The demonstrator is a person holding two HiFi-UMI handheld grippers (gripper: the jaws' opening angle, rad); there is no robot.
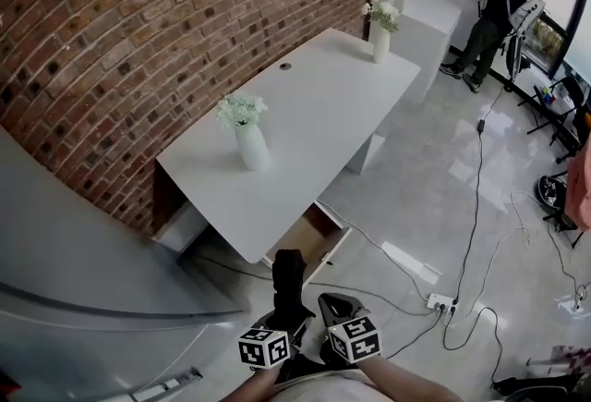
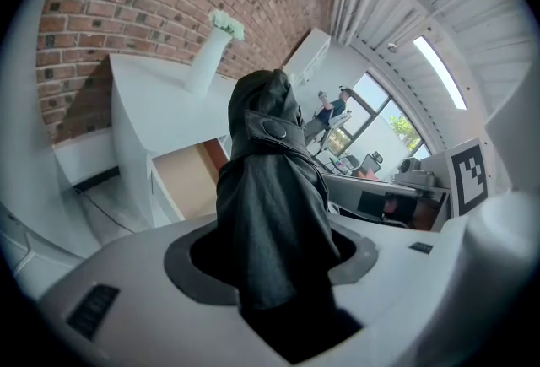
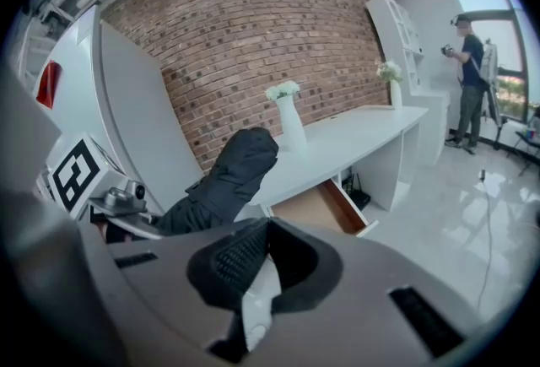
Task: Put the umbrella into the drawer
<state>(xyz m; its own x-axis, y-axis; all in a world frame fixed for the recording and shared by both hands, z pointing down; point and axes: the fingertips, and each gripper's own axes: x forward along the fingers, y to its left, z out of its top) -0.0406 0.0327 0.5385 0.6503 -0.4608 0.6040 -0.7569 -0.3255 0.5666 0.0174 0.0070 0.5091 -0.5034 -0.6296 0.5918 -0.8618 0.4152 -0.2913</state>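
Observation:
A folded black umbrella (image 1: 288, 278) in its sleeve stands upright, with my left gripper (image 1: 287, 315) shut on its lower end. In the left gripper view the umbrella (image 2: 270, 188) fills the middle between the jaws of the left gripper (image 2: 274, 277). Just beyond its tip, the open wooden drawer (image 1: 312, 241) sticks out from under the white desk (image 1: 314, 114); the drawer (image 2: 187, 181) looks empty. My right gripper (image 1: 335, 304) hangs beside the umbrella on its right. The right gripper (image 3: 257, 260) is shut on nothing, with the umbrella (image 3: 226, 180) to its left and the drawer (image 3: 319, 207) ahead.
Two white vases with flowers (image 1: 247, 137) (image 1: 380, 30) stand on the desk. A brick wall (image 1: 138, 30) runs behind it. Cables and a power strip (image 1: 440, 302) lie on the floor to the right. A person (image 1: 494, 12) stands far back right. A grey panel (image 1: 74, 271) is at left.

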